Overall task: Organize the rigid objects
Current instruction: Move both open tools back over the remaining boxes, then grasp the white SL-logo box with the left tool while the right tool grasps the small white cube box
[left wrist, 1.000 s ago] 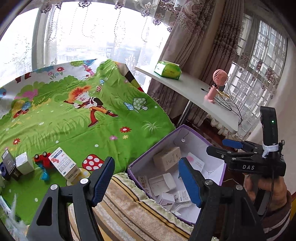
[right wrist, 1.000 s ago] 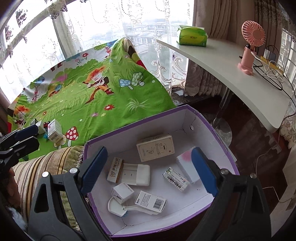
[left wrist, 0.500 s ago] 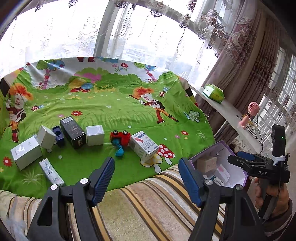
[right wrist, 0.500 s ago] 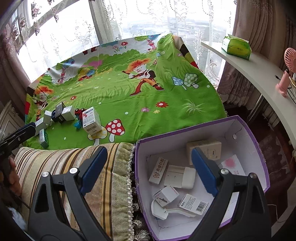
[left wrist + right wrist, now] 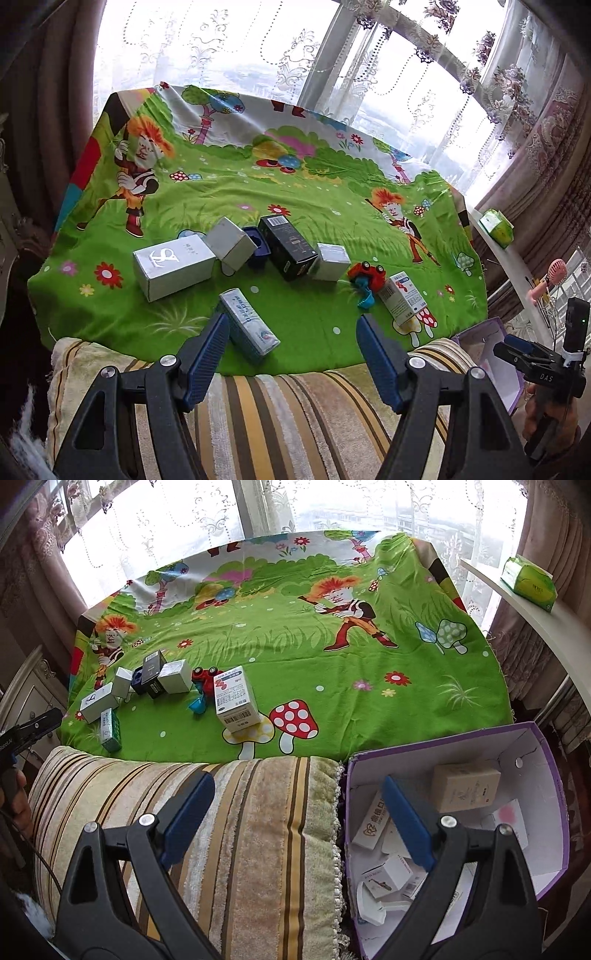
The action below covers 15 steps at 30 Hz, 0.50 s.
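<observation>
Several small boxes lie on the green cartoon sheet (image 5: pixel 314 192): a silver box (image 5: pixel 173 266), a grey cube (image 5: pixel 232 245), a black box (image 5: pixel 290 247), a white-grey cube (image 5: pixel 330 262), a medicine box (image 5: pixel 402 299) and a slim blue-white box (image 5: pixel 247 325) close to my left finger. A red toy car (image 5: pixel 367 275) sits among them. My left gripper (image 5: pixel 290 328) hangs open and empty over the sheet's near edge. My right gripper (image 5: pixel 299 794) is open and empty above the striped cushion (image 5: pixel 221 819), beside the purple box (image 5: pixel 546 753), which holds several small packages.
A white curved shelf (image 5: pixel 546 624) at the right carries a green tissue pack (image 5: pixel 530 581) and a pink fan (image 5: pixel 548 278). Lace curtains and windows stand behind the bed. A carved cabinet (image 5: pixel 26 698) is at the left. A hand (image 5: pixel 550 417) grips the right tool.
Both grippers have swung left, away from the purple box toward the boxes on the sheet. The left view now faces the cluster of boxes. Neither pair of jaws has changed.
</observation>
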### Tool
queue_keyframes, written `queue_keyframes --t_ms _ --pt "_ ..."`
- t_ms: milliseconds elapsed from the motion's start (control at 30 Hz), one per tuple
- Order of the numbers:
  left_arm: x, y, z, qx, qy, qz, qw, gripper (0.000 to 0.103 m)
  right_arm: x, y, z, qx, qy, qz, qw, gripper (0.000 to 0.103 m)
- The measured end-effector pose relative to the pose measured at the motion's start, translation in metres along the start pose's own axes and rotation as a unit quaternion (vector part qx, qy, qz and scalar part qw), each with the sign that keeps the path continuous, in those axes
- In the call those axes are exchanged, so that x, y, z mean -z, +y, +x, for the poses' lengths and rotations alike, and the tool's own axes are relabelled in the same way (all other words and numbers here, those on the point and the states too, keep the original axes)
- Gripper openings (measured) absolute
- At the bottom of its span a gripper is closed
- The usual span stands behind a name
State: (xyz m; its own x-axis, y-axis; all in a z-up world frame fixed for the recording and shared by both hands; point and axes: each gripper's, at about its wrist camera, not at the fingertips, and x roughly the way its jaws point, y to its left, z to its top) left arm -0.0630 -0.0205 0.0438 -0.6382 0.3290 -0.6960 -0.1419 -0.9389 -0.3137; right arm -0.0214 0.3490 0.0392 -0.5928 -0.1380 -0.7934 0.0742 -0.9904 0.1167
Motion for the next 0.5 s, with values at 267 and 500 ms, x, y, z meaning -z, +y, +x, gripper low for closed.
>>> queue_keyframes --t_ms 267,500 --pt "-0.016 0.025 0.006 -0.035 0.006 0.010 0.9993 0.072 -0.018 0.037 0.012 -0.023 0.004 -0.046 0.999 0.094" --pt "-0.025 0.043 0.016 -0.062 0.020 0.017 0.9977 0.072 -0.036 0.078 0.027 -0.041 0.007 -0.088 0.995 0.094"
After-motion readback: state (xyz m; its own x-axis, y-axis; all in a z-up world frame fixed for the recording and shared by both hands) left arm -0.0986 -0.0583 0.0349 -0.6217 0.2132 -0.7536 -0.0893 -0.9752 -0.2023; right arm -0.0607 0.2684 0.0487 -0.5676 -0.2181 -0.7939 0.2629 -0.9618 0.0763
